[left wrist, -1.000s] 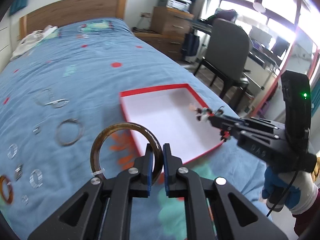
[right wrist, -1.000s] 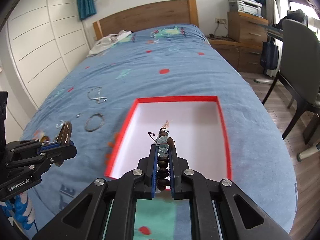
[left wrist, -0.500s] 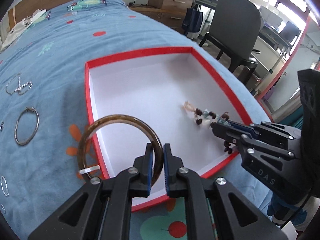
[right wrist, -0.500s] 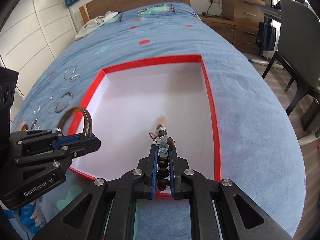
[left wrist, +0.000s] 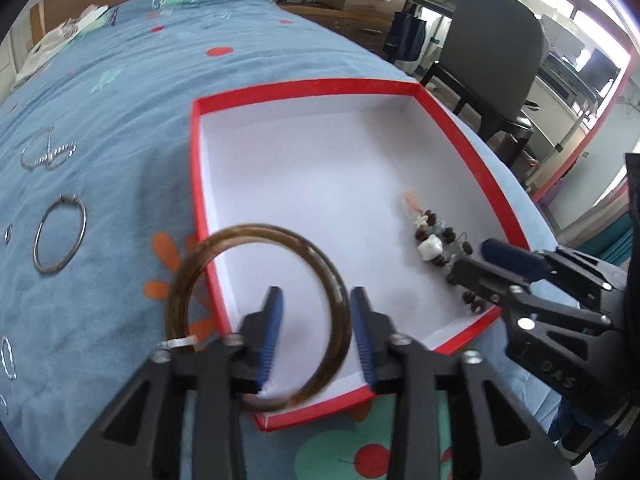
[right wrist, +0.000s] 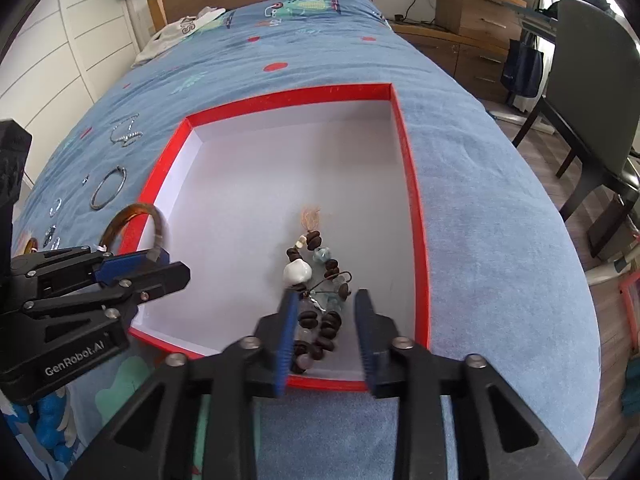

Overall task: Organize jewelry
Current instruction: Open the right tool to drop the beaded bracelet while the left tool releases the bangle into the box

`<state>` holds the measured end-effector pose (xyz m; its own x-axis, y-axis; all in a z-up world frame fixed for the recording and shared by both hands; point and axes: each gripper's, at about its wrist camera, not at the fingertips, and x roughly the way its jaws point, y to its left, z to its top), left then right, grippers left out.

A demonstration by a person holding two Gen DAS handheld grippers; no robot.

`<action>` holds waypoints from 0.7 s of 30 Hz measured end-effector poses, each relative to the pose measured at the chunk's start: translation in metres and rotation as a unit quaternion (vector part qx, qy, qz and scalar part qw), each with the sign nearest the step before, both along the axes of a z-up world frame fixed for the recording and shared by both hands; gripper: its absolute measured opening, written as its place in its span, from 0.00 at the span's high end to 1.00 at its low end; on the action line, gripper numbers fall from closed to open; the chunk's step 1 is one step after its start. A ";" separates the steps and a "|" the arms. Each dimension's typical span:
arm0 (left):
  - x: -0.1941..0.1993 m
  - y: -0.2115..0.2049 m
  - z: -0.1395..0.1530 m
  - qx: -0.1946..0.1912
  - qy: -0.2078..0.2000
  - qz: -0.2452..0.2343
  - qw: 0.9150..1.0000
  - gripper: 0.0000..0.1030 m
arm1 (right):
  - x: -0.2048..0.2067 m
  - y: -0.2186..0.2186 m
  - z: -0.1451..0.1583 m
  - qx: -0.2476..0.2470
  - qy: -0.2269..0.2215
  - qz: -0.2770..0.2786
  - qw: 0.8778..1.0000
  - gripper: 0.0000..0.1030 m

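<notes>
- Blue bedspread with red dots and cartoon prints covers the bed, and on it sits a shallow red-rimmed box with a white floor.
- Inside the box, near its right wall and front edge, lies a beaded bracelet of dark brown, white and pale blue beads with a small tassel at its far end.
- Right gripper hangs over the front edge of the box; its jaws have just been opening and now stand apart, with the near end of the bracelet lying between the blue pads and no pad pressing on it.
- Left gripper is at the box's front left corner; its jaws have just been opening too, and its 2 fingers stand apart.
- An amber bangle sits blurred and tilted across the left rim, one side of the ring passing between the open pads; whether it touches a pad I cannot tell.
- Most of the white floor, from the middle to the far wall, is bare.
- Left of the box, on the cover, lie a thin metal bangle, a silver chain piece and several small rings.
- Beyond the right edge of the bed stands a dark chair on a wooden floor.
</notes>
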<state>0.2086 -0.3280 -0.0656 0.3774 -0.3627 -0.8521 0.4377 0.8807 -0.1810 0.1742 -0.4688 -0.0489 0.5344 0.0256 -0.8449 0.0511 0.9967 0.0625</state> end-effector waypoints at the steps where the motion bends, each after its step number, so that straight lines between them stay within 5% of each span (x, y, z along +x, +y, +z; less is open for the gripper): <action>1: -0.001 0.003 0.000 -0.001 -0.001 0.003 1.000 0.67 | -0.002 -0.001 0.002 -0.001 -0.002 -0.002 1.000 0.62; 7: -0.014 0.012 0.011 -0.028 0.000 -0.003 1.000 0.64 | -0.018 -0.003 0.021 -0.001 -0.023 -0.017 1.000 0.50; 21: -0.034 0.031 0.066 -0.101 -0.049 -0.016 0.994 0.60 | -0.067 0.002 0.067 -0.005 -0.064 -0.051 0.997 0.45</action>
<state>0.1744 -0.2974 0.0003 0.4405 -0.5361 -0.7201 0.4890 0.8160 -0.3082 0.1073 -0.4670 0.0182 0.6373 -0.0421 -0.7695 0.1440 0.9874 0.0653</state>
